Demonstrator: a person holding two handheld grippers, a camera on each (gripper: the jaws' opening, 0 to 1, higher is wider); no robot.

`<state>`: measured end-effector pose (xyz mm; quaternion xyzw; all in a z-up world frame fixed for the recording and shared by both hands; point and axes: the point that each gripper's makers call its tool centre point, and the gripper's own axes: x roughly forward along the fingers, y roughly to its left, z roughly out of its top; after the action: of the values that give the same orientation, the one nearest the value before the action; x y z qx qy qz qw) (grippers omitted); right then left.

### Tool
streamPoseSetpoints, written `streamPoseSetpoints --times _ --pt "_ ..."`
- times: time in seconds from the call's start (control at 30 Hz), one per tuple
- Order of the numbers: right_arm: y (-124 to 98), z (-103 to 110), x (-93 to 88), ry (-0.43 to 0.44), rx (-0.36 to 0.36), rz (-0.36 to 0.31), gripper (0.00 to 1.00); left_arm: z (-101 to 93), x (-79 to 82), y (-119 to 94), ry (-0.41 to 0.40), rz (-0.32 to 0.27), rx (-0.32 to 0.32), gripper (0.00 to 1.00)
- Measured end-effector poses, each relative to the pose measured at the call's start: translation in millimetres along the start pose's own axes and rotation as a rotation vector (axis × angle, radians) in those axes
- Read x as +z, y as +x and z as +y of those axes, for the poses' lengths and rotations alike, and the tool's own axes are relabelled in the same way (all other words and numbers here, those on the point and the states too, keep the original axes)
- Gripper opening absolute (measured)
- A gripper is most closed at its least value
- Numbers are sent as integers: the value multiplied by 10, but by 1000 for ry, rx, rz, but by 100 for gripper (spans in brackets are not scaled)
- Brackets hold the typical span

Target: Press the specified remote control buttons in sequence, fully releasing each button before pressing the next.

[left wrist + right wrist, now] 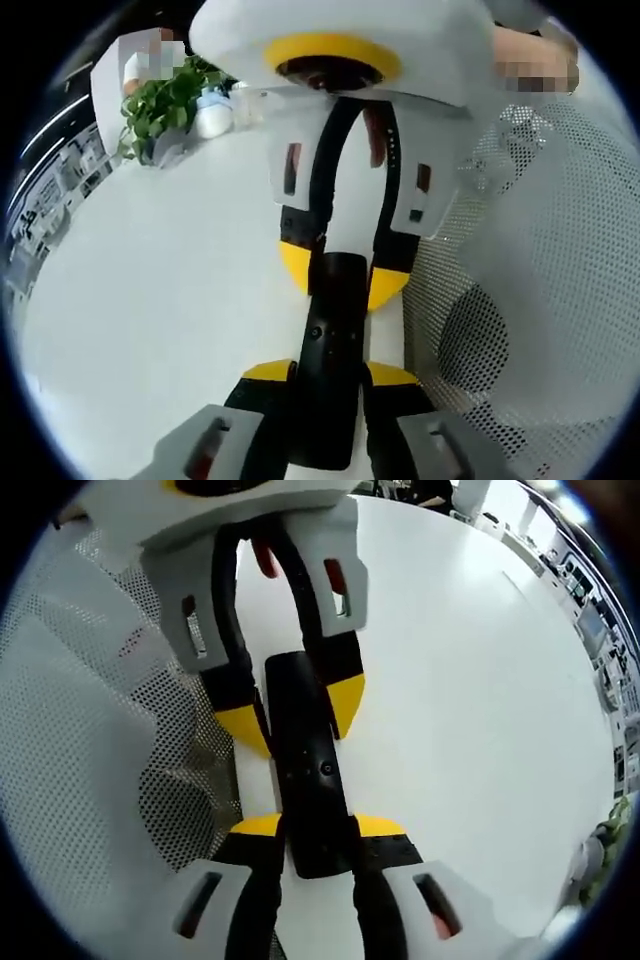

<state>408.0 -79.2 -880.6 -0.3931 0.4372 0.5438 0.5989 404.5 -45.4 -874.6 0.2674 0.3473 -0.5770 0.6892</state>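
Now my left gripper (331, 385) and right gripper (318, 835) both clamping the black remote (308, 770), white mesh basket (540, 270) just beside, on white table (170, 290).

Under me a plain white table (150, 300), evenly lit, no hard shadows. Far left, left gripper view: leafy green plant (165, 100) w/ a white pot (212, 115) beside it. White perforated mesh (540, 260) w/ small round holes on the right. In right gripper view, desks & office clutter (590, 600) along the far right edge, bright light there.
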Motion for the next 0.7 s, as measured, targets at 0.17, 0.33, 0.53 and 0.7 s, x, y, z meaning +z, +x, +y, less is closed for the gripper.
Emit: streamPoseSetpoints --times 0.17,0.33,0.53,0.7 --pt "6 -9 9 10 6 -9 25 49 -26 -36 -44 5 9 30" --pt "9 -17 19 17 10 -8 25 164 -42 -136 -167 -36 43 35" --pt "8 -15 18 14 12 -7 25 303 -27 -240 -242 -80 88 45" --pt "8 -16 19 24 15 -11 25 546 134 -406 -345 -206 171 51"
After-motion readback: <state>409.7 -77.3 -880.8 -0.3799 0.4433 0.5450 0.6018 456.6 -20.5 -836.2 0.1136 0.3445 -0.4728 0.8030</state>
